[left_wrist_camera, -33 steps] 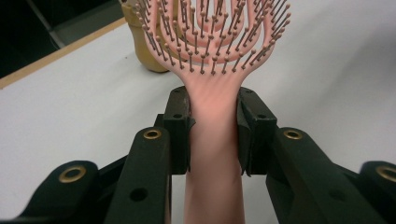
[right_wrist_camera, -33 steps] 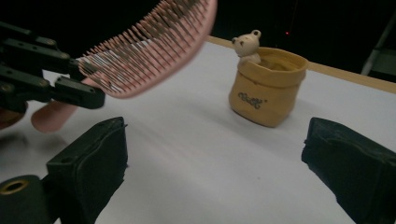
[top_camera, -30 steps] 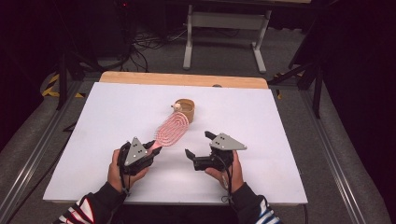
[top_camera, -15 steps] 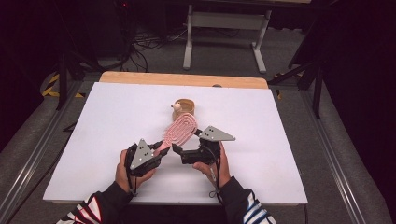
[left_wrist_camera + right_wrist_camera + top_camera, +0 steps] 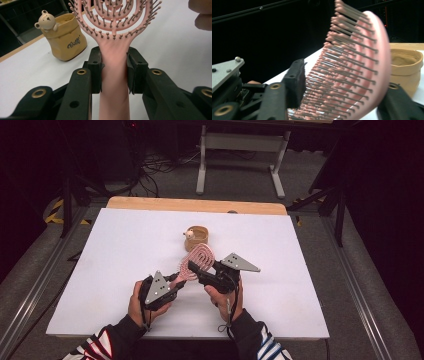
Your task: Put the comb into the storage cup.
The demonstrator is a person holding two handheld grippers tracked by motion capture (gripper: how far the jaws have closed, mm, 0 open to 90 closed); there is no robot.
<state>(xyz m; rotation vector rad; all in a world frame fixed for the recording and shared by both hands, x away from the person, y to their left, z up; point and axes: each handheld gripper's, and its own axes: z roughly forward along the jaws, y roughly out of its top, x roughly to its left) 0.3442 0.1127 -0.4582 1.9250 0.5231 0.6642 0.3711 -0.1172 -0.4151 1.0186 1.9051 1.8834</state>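
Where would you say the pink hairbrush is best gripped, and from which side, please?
Probably by the handle just below the head of the pink hairbrush, coming from the handle end with jaws on its two narrow sides. The left gripper is clamped exactly there: that neck is smooth, solid and slim, while the head is open loops and bristles.

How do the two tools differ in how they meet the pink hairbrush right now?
The left tool is shut on the hairbrush handle, jaws pressing its sides. The right tool straddles the brush head, one jaw at the bristles, one behind; contact is unclear. Both are hand-held, near the bear pouch.
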